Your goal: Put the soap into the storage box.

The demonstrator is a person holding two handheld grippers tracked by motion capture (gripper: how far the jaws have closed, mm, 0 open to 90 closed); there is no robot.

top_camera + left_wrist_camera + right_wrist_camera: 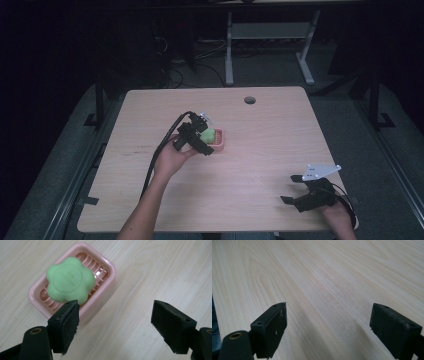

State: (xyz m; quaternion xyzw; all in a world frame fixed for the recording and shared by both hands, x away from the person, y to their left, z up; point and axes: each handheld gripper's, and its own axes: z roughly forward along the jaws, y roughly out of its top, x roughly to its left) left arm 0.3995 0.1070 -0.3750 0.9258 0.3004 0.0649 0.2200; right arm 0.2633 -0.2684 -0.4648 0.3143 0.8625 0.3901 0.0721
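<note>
Pale wood with a fine grain makes the table [260,150], and near its middle stands a pink soap dish [220,140]. The dish is a rounded rectangle with ribs on its floor. In the left gripper view its long axis runs on a diagonal, from the lower left of the picture up to the upper right. In the high view the dish is partly hidden behind the gripper, so I cannot tell its direction on the table from there.

In the dish lies a green soap [70,279] shaped like a flower, with round lobes and a stamped circle on its top face. It sits toward one end of the dish and rises above the rim. Being almost round, it has no clear long axis.

The left gripper [113,322] hangs just above the near edge of the dish, with its jaws spread wide and nothing between them. One jaw is near the soap in the picture, and the other is over bare wood. I cannot tell if that jaw touches the soap.

The right gripper [295,189] is well apart from the dish, near the table's right front corner. Its jaws are also spread wide, over bare wood only.
</note>
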